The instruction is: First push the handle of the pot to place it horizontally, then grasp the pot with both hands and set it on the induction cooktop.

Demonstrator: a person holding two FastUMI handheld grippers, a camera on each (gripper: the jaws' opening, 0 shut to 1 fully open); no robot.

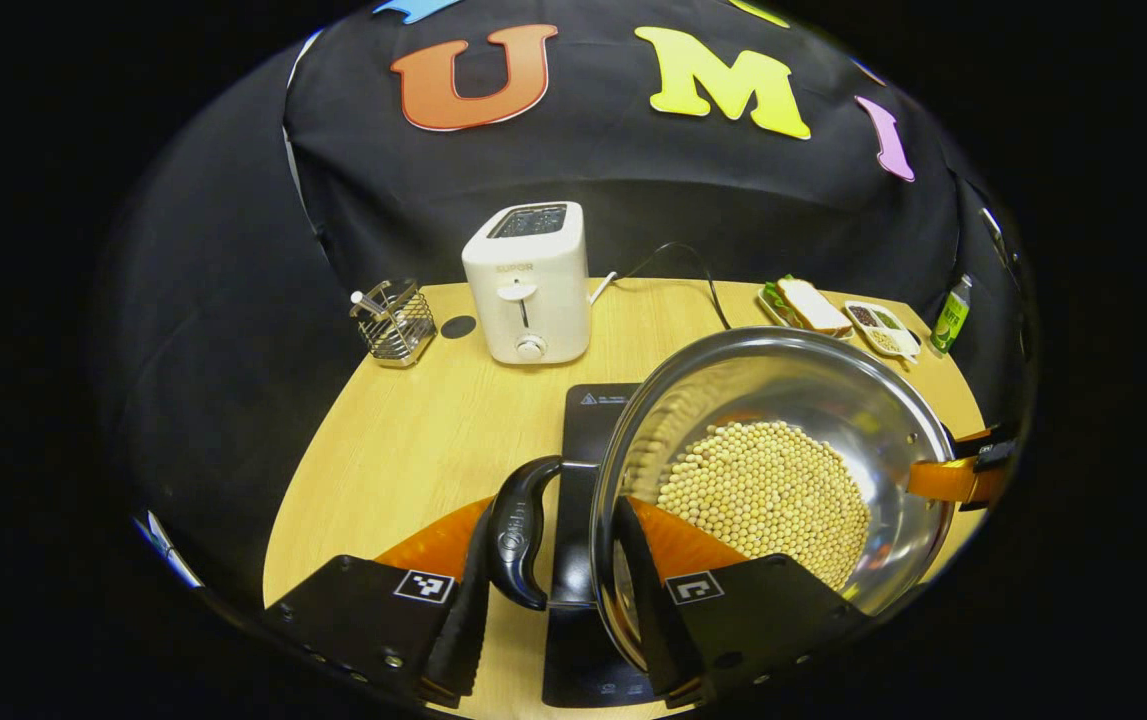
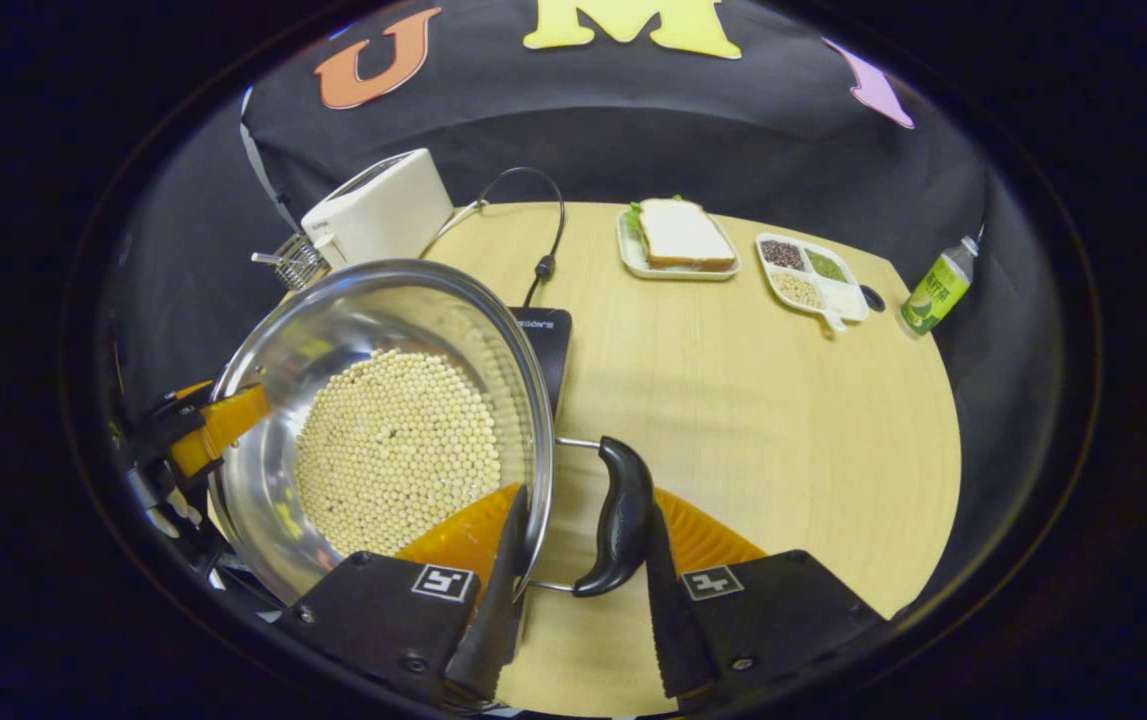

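both tongs, left and right, sit clamped on the pot by its rim and side handles, above the cooktop; toaster at 11 o'clock on the table.

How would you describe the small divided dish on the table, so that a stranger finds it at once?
On the wooden table, look at the far side, right of the plate with the sandwich and left of the green bottle. The divided dish lies between them. It alone is white with several compartments holding dark, green and pale contents.
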